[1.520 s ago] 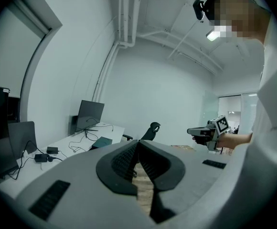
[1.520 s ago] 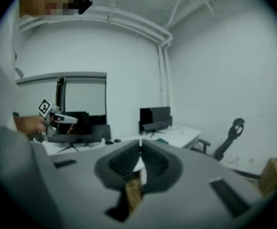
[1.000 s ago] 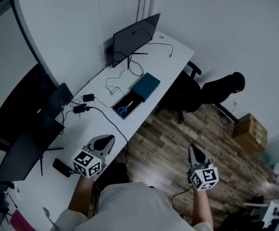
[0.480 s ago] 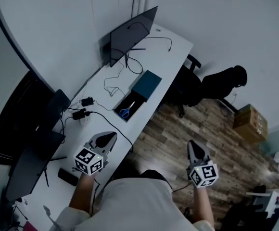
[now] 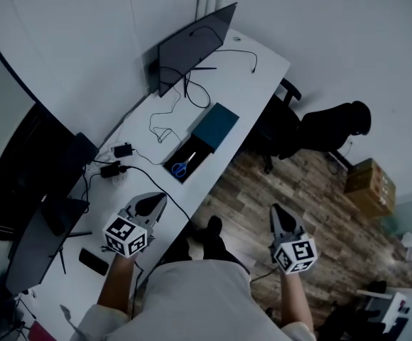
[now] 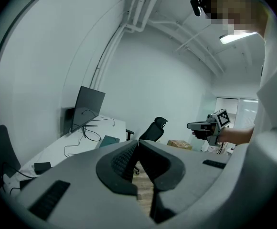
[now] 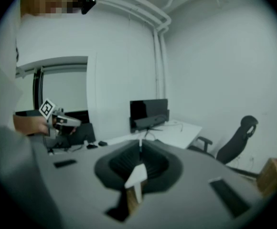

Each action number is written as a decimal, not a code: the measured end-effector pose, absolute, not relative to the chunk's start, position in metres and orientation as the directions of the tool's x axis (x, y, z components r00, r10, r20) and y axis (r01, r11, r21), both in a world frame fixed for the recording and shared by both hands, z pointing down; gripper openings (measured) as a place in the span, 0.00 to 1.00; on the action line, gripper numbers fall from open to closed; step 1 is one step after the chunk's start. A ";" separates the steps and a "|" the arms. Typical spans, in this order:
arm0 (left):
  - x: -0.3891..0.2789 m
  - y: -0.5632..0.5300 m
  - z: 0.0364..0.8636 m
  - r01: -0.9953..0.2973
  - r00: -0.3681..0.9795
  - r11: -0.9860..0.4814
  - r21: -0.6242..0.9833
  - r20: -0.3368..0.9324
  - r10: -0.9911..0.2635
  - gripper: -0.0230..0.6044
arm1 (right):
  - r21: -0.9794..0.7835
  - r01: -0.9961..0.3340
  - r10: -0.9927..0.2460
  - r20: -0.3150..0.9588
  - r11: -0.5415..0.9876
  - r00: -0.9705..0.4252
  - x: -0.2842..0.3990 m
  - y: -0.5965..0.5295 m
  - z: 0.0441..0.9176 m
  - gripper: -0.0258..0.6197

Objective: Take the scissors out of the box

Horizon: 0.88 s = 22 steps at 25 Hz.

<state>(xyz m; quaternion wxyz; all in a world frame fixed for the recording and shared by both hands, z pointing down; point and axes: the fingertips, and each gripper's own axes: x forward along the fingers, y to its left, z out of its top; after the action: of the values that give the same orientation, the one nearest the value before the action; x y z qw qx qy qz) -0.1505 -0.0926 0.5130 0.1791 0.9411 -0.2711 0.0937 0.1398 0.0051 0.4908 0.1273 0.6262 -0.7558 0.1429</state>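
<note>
The blue-handled scissors [image 5: 182, 166] lie inside a long dark open box [image 5: 198, 150] near the front edge of the white desk [image 5: 256, 77]. The box's teal lid [image 5: 217, 125] lies just beyond it and shows faintly in the left gripper view [image 6: 109, 140]. My left gripper [image 5: 160, 199] hovers over the desk's near part, short of the box, shut and empty [image 6: 137, 143]. My right gripper [image 5: 275, 210] hangs over the wooden floor to the right of the desk, also shut with nothing in it [image 7: 140, 143].
A dark monitor [image 5: 192, 47] stands behind the box, with cables [image 5: 165, 123] and power adapters [image 5: 117, 160] spread on the desk. A black office chair [image 5: 320, 130] sits at the desk's far end. A cardboard carton [image 5: 368, 185] rests on the floor. A phone [image 5: 92, 261] lies near me.
The person has stepped forward, a foot now showing on the floor. Both grippers moved along with the body, a little nearer the box, and stayed shut and empty.
</note>
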 end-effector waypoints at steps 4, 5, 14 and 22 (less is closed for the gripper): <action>-0.137 -0.111 0.517 -0.588 0.805 -0.757 0.285 0.294 -0.515 0.09 | -0.067 -0.968 -0.892 0.378 0.242 -0.249 0.153 -0.029 0.498 0.09; -0.133 -0.116 0.518 -0.600 0.797 -0.748 0.283 0.301 -0.525 0.09 | -0.067 -0.962 -0.885 0.380 0.263 -0.269 0.155 -0.039 0.500 0.09; -0.090 -0.154 0.544 -0.698 0.710 -0.668 0.258 0.376 -0.596 0.09 | -0.097 -0.893 -0.802 0.406 0.440 -0.439 0.176 -0.111 0.526 0.09; -0.053 -0.190 0.574 -0.749 0.638 -0.637 0.182 0.460 -0.618 0.10 | -0.137 -0.830 -0.718 0.439 0.540 -0.540 0.199 -0.156 0.565 0.09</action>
<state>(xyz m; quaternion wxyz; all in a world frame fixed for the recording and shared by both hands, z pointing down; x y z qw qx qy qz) -0.0535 -0.1895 0.5738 0.1813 0.8866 -0.3853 0.1804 0.1987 -0.1560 0.5647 0.1679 0.4494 -0.8613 0.1671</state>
